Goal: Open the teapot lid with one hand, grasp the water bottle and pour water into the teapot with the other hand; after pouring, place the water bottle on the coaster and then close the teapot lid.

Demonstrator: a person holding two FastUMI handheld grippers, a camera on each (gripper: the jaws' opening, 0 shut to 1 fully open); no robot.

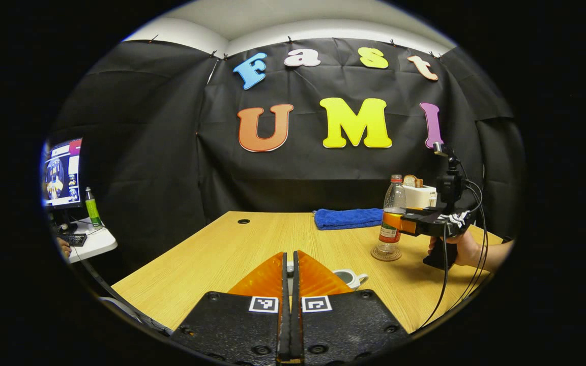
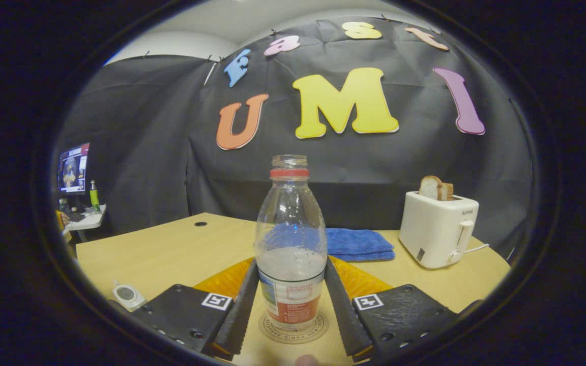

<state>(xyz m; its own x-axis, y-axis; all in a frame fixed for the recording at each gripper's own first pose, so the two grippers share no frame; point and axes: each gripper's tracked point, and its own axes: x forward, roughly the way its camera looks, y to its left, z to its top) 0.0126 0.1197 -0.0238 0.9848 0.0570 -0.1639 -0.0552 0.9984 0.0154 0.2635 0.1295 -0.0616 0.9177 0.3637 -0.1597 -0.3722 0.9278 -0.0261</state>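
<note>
The clear water bottle (image 2: 291, 239) with a red neck ring and no cap stands upright on the round coaster (image 2: 271, 325). My right gripper (image 2: 291, 264) is shut on it, a finger pressing each side at label height. In the left gripper view, the bottle (image 1: 392, 213) and coaster (image 1: 386, 254) are at the right, with a hand holding the right gripper (image 1: 401, 222). My left gripper (image 1: 290, 264) is shut, a small pale piece of the teapot lid pinched at its tips. The white teapot (image 1: 350, 277) sits open just right of those fingers, partly hidden.
A folded blue towel (image 2: 359, 243) lies at the back of the wooden table (image 1: 232, 244). A white toaster (image 2: 438, 229) with bread stands at the back right. A side desk with a monitor (image 1: 63, 173) and a green bottle is beyond the table's left edge.
</note>
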